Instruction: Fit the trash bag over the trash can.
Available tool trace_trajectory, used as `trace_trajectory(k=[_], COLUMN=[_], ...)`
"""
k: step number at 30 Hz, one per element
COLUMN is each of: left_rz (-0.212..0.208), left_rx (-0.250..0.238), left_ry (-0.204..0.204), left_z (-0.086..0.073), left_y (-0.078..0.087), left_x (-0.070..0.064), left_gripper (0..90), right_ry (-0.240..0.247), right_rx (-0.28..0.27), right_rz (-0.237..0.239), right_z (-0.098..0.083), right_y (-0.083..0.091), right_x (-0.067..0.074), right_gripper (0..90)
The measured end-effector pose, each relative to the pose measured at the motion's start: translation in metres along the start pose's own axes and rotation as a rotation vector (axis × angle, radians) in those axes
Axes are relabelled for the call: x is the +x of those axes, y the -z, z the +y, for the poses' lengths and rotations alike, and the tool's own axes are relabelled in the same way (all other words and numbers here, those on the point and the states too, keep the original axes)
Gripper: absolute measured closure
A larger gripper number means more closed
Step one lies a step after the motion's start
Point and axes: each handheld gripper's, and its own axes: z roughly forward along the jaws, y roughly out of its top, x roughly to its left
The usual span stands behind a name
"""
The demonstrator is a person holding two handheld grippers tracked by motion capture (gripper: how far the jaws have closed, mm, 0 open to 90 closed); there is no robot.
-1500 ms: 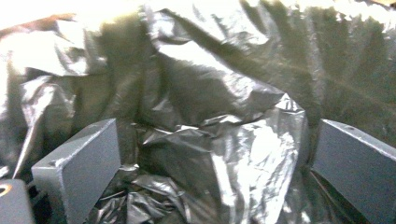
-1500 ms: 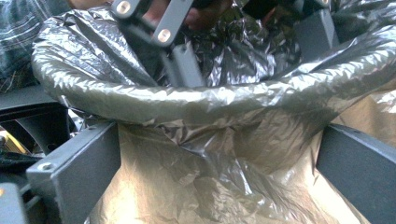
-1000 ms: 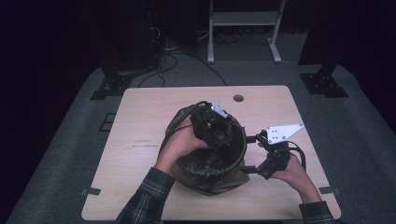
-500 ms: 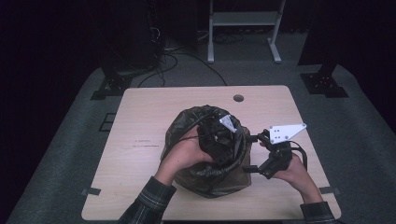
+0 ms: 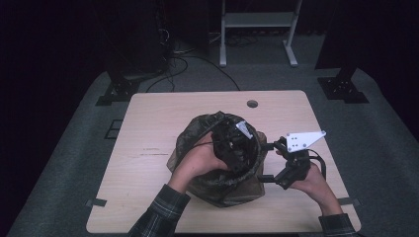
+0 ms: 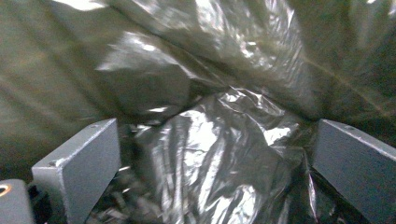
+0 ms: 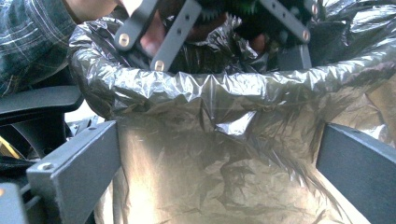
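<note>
The plastic bin liner [image 5: 197,138] sits in a brown paper bag [image 5: 222,190] near the middle of the wooden surface [image 5: 158,113], mouth up, its crinkled rim rolled over the bag's top edge. The left claw [image 5: 236,143] is down inside that mouth — in the left gripper view its jaws stand wide apart, with shiny folds of liner [image 6: 210,140] bulging between them but nothing pinched. The right claw [image 5: 269,160] lies just beside the bag's right wall, level with the rim; in the right gripper view its jaws are also well apart, the folded liner rim [image 7: 210,88] and the bag wall straight ahead between them, not yet clamped. The rim runs crosswise to that claw, so a short push forward looks enough to bring the jaws astride it.
</note>
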Motion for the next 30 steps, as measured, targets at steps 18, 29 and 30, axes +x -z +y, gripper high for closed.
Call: trace_trajectory(k=[18,29,30], left_rz=[0.075,0.072,0.076], left_rx=[-0.004,-0.198,-0.211], left_ry=[0.056,0.046,0.046], left_z=[-0.002,-0.019,-0.021], left_y=[0.002,0.063,0.068], left_x=[0.029,0.016,0.016], left_gripper=[0.0,0.0,0.1], right_ry=[0.000,-0.026,-0.031], right_rx=[-0.013,-0.036,-0.046], right_rz=[-0.021,-0.071,-0.077], right_z=[0.000,-0.001,-0.001], right_y=[0.005,0.018,0.020], right_x=[-0.001,-0.002,-0.002], right_gripper=[0.0,0.0,0.0])
